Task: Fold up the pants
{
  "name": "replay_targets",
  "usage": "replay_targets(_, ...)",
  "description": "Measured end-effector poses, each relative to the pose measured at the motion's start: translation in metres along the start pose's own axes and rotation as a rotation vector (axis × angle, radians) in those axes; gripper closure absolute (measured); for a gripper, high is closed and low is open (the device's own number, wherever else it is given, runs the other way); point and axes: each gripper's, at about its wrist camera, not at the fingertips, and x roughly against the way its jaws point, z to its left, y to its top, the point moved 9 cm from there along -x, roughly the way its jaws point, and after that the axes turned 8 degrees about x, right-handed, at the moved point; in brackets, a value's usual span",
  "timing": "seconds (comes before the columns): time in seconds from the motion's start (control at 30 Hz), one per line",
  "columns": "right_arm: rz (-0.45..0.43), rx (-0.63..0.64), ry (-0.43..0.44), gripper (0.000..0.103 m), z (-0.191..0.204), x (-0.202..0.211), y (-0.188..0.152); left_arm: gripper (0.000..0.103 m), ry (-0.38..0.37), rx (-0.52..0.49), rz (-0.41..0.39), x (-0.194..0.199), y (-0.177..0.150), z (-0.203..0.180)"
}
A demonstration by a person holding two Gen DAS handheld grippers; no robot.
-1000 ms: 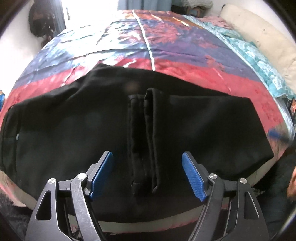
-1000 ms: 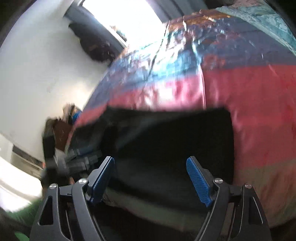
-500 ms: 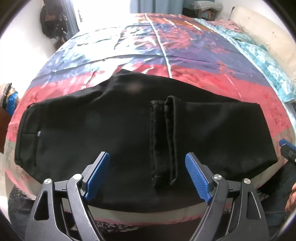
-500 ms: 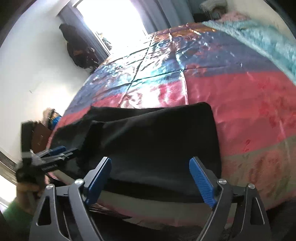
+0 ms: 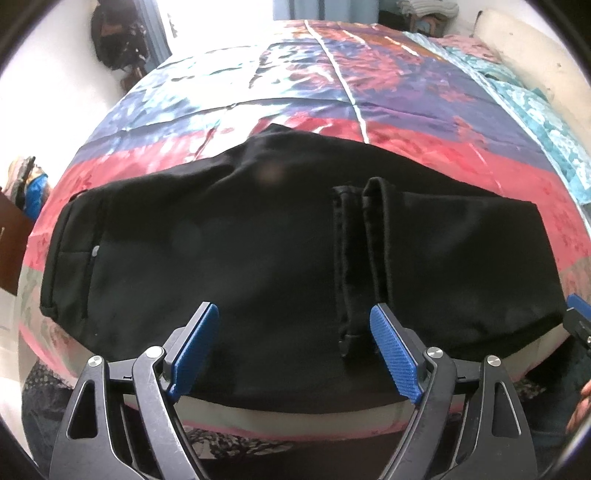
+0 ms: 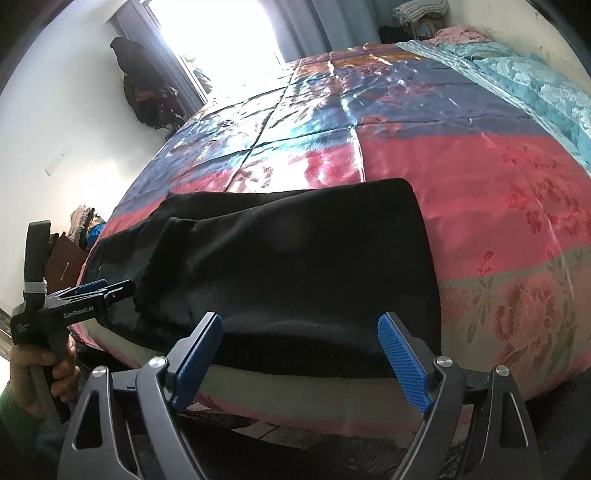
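While I hold both tools just off the near edge of the bed [image 5: 369,421], my left claw [image 5: 295,350] is spread wide and grips nothing, and my right claw [image 6: 299,356] is spread the same way, empty. Just beyond them the black pants [image 5: 240,236] lie flat along the bed's near side, the leg ends [image 5: 360,254] folded back on top. Farther off spreads the shiny quilt [image 6: 480,177], then the bright window [image 6: 221,33].

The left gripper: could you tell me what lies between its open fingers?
In the left wrist view, only the black pants lie between the left gripper's fingers.
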Motion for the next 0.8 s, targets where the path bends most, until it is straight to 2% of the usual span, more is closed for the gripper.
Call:
replay_targets(0.13,0.004,-0.001,0.006,0.017,0.001,-0.001,-0.001,0.017,-0.01,0.037,0.016,-0.002,0.002,0.013)
replay_targets(0.27,0.006,-0.005,0.013,0.017,0.002,-0.001,-0.001,0.016,-0.025,0.151,0.031,-0.01,0.015,0.059)
replay_targets(0.37,0.012,-0.009,0.025,0.017,0.003,-0.001,-0.003,0.016,0.033,0.259,-0.005,-0.013,0.043,0.129)
replay_targets(0.5,0.022,-0.01,0.029,0.017,0.005,-0.002,-0.006,0.014,0.171,0.415,-0.069,-0.017,0.077,0.242)
replay_targets(0.57,0.026,-0.011,0.032,0.017,0.007,-0.004,-0.007,0.013,0.195,0.473,-0.027,-0.031,0.078,0.283)
replay_targets(0.63,0.029,-0.01,0.033,0.017,0.008,-0.005,-0.006,0.013,0.086,0.491,0.038,-0.047,0.074,0.288)
replay_targets(0.7,0.031,-0.004,0.035,0.017,0.012,-0.007,-0.005,0.012,-0.06,0.454,0.1,-0.06,0.069,0.272)
replay_targets(0.73,0.032,-0.003,0.035,0.017,0.013,-0.007,-0.006,0.008,-0.085,0.43,0.123,-0.065,0.066,0.266)
replay_targets(0.8,0.035,0.004,0.039,0.017,0.016,-0.008,-0.005,0.002,-0.087,0.404,0.131,-0.074,0.065,0.265)
